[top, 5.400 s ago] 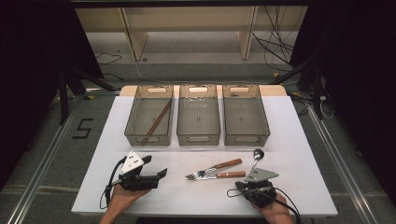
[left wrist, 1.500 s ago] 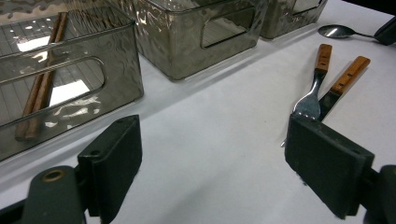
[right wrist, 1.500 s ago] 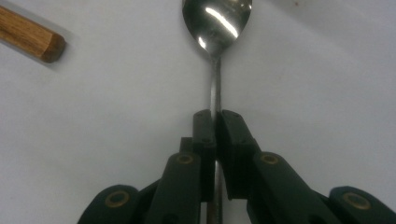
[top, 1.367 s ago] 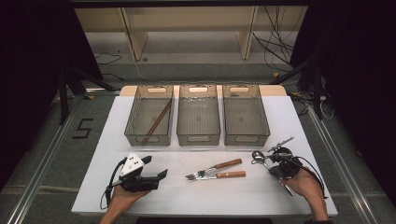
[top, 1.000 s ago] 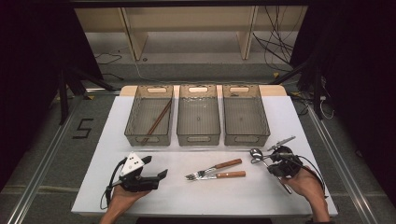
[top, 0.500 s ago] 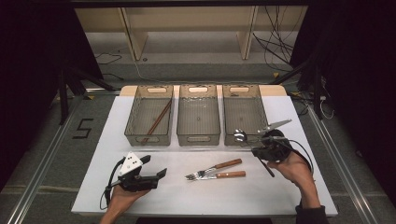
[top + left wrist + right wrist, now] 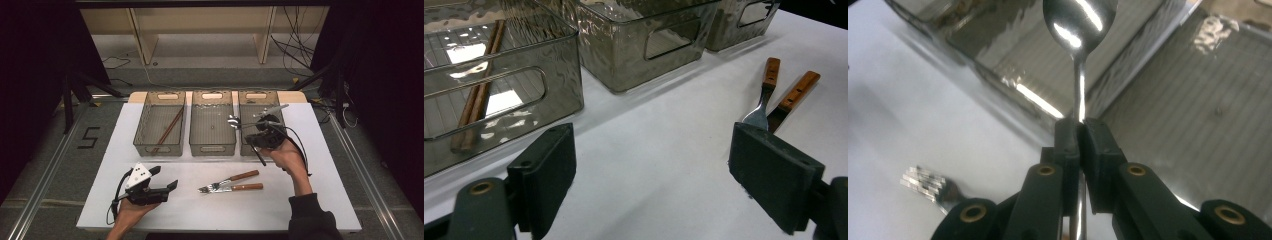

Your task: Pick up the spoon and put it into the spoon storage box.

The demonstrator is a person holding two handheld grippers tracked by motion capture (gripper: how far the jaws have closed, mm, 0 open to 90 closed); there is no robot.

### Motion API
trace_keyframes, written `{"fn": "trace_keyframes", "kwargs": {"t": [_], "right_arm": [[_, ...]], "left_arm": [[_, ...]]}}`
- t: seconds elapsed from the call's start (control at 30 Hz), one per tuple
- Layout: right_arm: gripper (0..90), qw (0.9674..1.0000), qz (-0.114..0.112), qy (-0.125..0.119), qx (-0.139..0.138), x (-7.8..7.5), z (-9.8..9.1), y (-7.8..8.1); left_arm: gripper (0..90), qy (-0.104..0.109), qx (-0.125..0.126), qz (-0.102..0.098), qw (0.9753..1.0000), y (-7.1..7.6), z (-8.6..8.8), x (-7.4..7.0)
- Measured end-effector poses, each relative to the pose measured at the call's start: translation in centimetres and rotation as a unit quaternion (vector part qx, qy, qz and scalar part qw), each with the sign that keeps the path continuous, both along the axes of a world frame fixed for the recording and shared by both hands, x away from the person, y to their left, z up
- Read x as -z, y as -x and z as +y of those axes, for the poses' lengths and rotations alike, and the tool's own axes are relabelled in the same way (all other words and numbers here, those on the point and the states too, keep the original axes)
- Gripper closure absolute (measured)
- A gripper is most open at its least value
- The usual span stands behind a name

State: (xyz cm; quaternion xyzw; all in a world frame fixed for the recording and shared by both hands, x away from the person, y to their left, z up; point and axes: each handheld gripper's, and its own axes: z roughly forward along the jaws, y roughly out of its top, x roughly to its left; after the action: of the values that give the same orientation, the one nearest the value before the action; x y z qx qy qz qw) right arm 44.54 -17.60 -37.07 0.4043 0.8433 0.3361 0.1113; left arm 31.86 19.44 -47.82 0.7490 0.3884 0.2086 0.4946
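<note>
White table [image 7: 150, 210] — right tongs [image 7: 1079, 131] clamp a spoon [image 7: 1079, 30], handle hidden between jaws; left tongs [image 7: 649, 165] gape empty.

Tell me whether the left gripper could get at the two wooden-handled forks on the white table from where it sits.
Probably yes. The left gripper is open with nothing between its jaws, and only bare white table lies between it and the two wooden-handled forks. The right gripper, shut on a metal spoon, is up by the bins.
</note>
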Motion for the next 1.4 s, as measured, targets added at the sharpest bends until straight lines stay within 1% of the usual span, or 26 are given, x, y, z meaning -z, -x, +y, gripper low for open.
{"fn": "trace_keyframes", "kwargs": {"t": [0.2,0.3,0.5,0.57,0.67,0.73,0.8,0.87,0.93,1.07,1.13,1.33,1.4], "right_arm": [[85.6,0.9999,-0.002,-0.010,0.001,-0.5,1.9,-2.0],[85.6,0.9998,0.003,-0.018,-0.001,-0.7,2.9,-3.0],[85.6,0.9999,0.008,-0.008,-0.006,-1.1,4.9,-4.8],[85.6,0.9999,0.013,-0.011,-0.003,-1.3,5.4,-5.3],[85.6,0.9999,0.011,-0.011,-0.001,-1.5,6.0,-6.1],[85.6,0.9998,0.011,-0.013,0.002,-1.6,6.3,-6.6],[85.6,0.9998,0.012,-0.017,0.005,-1.7,6.7,-7.1],[85.5,0.9998,0.012,-0.016,0.010,-1.8,7.0,-7.5],[85.6,0.9998,0.013,-0.013,0.009,-1.8,7.4,-7.9],[85.6,0.9996,0.015,-0.016,0.015,-1.8,8.0,-8.8],[85.5,0.9996,0.017,-0.014,0.020,-1.5,8.4,-9.1],[85.5,0.9996,0.018,-0.001,0.022,-0.7,9.2,-10.2],[85.5,0.9994,0.021,-0.002,0.029,-0.6,9.3,-10.4]], "left_arm": [[18.8,0.002,0.000,0.000,1.0000,0.0,0.0,0.0],[18.8,0.002,0.002,0.001,1.0000,0.0,0.0,0.0],[18.8,0.008,-0.001,0.001,1.0000,0.0,0.1,0.0],[18.8,0.010,-0.001,0.002,0.9999,0.0,0.2,0.0],[18.8,0.014,-0.001,0.002,0.9999,0.0,0.2,0.0],[18.8,0.011,0.002,0.002,0.9999,0.0,0.2,0.0],[18.8,0.011,0.003,0.003,0.9999,0.0,0.1,0.0],[18.8,0.010,0.004,0.002,0.9999,0.0,0.1,0.1],[18.8,0.012,0.004,0.003,0.9999,0.0,0.1,0.1],[18.8,0.012,0.004,0.002,0.9999,0.0,0.2,0.0],[18.8,0.013,0.005,0.002,0.9999,0.0,0.2,0.1],[18.8,0.014,0.007,0.000,0.9999,0.0,0.1,0.1],[18.8,0.014,0.008,0.001,0.9999,0.0,0.1,0.1]]}}
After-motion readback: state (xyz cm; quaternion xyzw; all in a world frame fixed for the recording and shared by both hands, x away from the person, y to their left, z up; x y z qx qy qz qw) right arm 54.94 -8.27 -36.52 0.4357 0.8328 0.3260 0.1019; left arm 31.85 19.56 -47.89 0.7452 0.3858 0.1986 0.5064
